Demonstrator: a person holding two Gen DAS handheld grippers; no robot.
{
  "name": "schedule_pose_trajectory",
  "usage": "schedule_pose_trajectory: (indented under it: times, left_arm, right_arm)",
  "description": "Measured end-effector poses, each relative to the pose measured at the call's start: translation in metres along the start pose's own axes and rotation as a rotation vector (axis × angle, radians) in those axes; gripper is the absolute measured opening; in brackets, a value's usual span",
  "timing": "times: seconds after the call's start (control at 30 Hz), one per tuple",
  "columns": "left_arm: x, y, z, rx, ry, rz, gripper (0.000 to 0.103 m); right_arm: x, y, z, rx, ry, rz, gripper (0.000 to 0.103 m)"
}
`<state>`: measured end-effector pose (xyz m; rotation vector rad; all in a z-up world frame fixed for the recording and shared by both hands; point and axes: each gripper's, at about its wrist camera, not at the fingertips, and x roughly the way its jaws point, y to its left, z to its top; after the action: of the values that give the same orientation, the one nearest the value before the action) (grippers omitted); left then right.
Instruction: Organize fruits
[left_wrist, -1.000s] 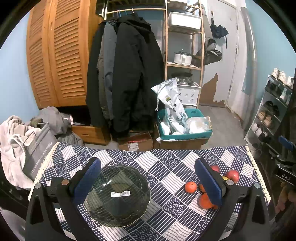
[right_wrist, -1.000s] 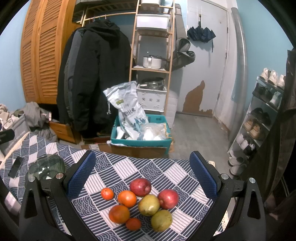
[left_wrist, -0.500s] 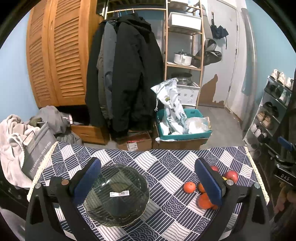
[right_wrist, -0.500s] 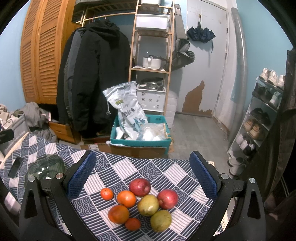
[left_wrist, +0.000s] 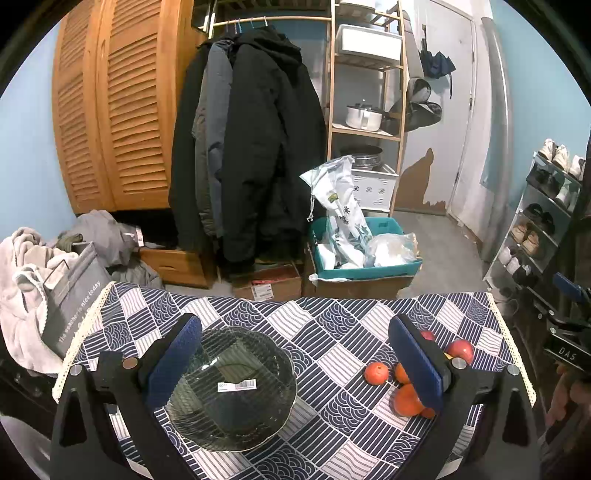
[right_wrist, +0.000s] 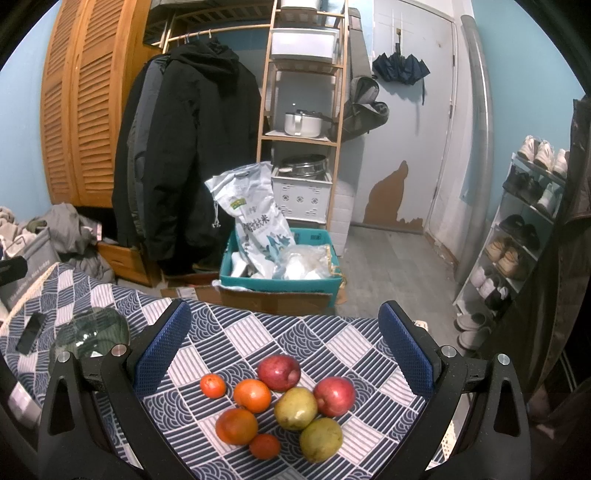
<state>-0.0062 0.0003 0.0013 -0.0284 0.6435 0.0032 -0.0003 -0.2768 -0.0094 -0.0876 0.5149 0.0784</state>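
Observation:
A pile of fruit lies on the patterned tablecloth (right_wrist: 325, 343): two red apples (right_wrist: 279, 372), two green pears (right_wrist: 295, 408) and several oranges (right_wrist: 252, 395). My right gripper (right_wrist: 284, 343) is open and empty, held above and just behind the pile. A clear glass bowl (left_wrist: 231, 387) with a barcode sticker stands empty on the left of the table; it also shows in the right wrist view (right_wrist: 90, 332). My left gripper (left_wrist: 293, 358) is open and empty above the bowl's right side. The fruit shows partly behind its right finger (left_wrist: 415, 363).
A dark phone (right_wrist: 29, 332) lies left of the bowl. Beyond the table's far edge are a teal bin with bags (right_wrist: 280, 266), cardboard boxes, hanging coats (left_wrist: 255, 147), a wooden shelf and a shoe rack (right_wrist: 524, 236) at right.
Both views have shifted only slightly; the grippers stay open and the fruit and bowl have not moved.

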Motion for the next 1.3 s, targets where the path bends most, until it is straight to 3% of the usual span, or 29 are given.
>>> schedule_pose_trajectory:
  times: [0.87,1.3]
  left_arm:
    - [-0.001,-0.001,0.000,0.002,0.002,-0.004,0.102]
    - [0.012,-0.032,-0.007,0.040,0.036,-0.017,0.102]
  right_arm:
    - [0.000,-0.002,0.000,-0.002,0.004,-0.010,0.099]
    - [0.004,-0.030,-0.015,0.014,0.038,-0.047,0.099]
